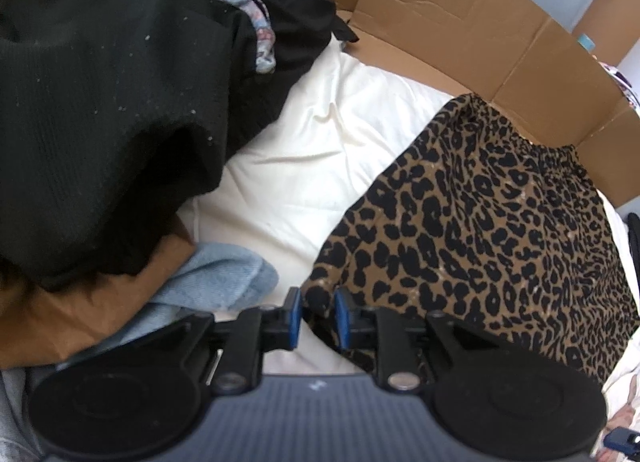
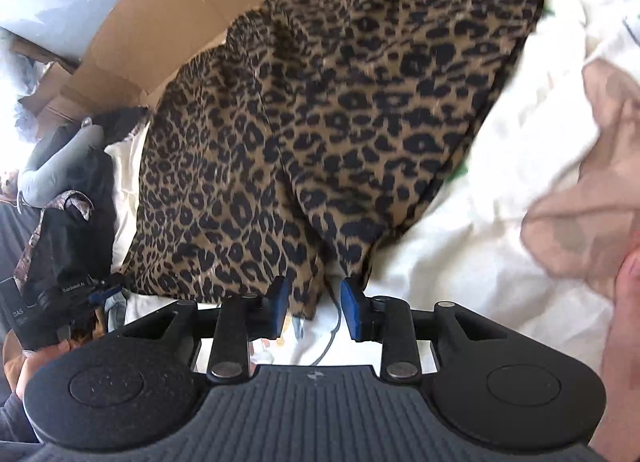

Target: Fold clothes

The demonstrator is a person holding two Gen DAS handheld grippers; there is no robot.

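Observation:
A leopard-print garment (image 1: 480, 222) lies spread on white bedding (image 1: 304, 150); it fills the middle of the right wrist view (image 2: 320, 122). My left gripper (image 1: 317, 318) is at the garment's near left corner, its blue pads (image 1: 294, 316) a narrow gap apart with the fabric's edge between them. My right gripper (image 2: 314, 308) sits at the garment's near hem, pads (image 2: 352, 308) apart, with a point of the fabric hanging between them. The left gripper also shows in the right wrist view (image 2: 96, 294).
A pile of black clothes (image 1: 104, 122) with a floral piece (image 1: 260, 34) lies at left, over brown (image 1: 80, 326) and light blue (image 1: 224, 274) items. A cardboard box wall (image 1: 460, 30) stands behind. Pinkish cloth (image 2: 592, 190) lies at right.

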